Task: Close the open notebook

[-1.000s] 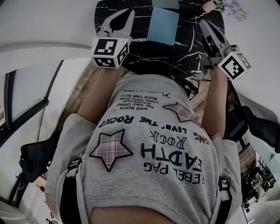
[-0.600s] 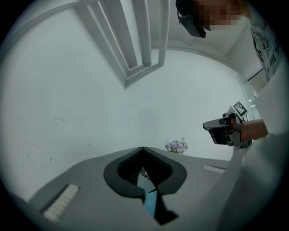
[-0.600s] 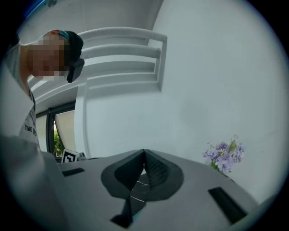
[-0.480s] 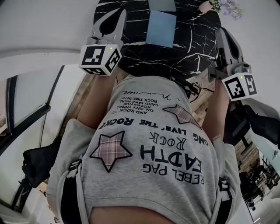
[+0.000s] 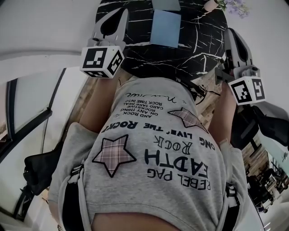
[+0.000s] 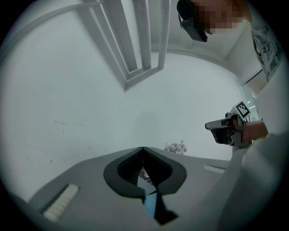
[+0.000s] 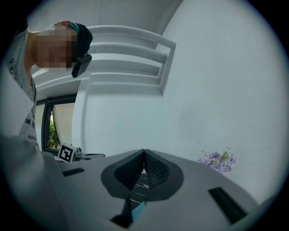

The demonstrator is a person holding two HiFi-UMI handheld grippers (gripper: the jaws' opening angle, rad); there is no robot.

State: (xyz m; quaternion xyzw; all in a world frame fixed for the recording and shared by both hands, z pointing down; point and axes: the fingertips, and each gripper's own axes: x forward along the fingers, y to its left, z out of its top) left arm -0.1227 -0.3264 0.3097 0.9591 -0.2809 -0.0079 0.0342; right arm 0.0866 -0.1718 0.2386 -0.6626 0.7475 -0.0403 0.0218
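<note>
**Grippers.** The left gripper (image 5: 123, 13) has its jaws drawn together tip to tip and carries nothing. The right gripper (image 5: 229, 34) is likewise fully closed and empty. Both are held level, off the black marble-pattern table (image 5: 198, 27).

**Task item.** The blue notebook (image 5: 165, 29) lies flat on the table, ahead of both grippers and between them. It is just to the inner side of the left gripper's tips and well apart from the right gripper's. It sits lower than both: only a blue sliver shows below each pair of closed jaws. A plain cover faces up and no open pages are visible, so it is judged already shut.

**Step in hand.** Judged to be a check with both grippers clear.
- Keep both grippers apart from the cover so that nothing lifts it.
- Confirm the free edge lies flush.
- If the edge springs up, press it down with closed tips near that edge, not near the spine.
- Steer clear of the purple flowers (image 5: 235, 5) beyond the right gripper.

**Writing.** None is legible on the notebook. The person's grey shirt (image 5: 153, 158) bears print that appears upside down in the head view, including "REBEL", "ROCK" and "LIVE THE ROCK". The smaller lines are only partly readable.
</note>
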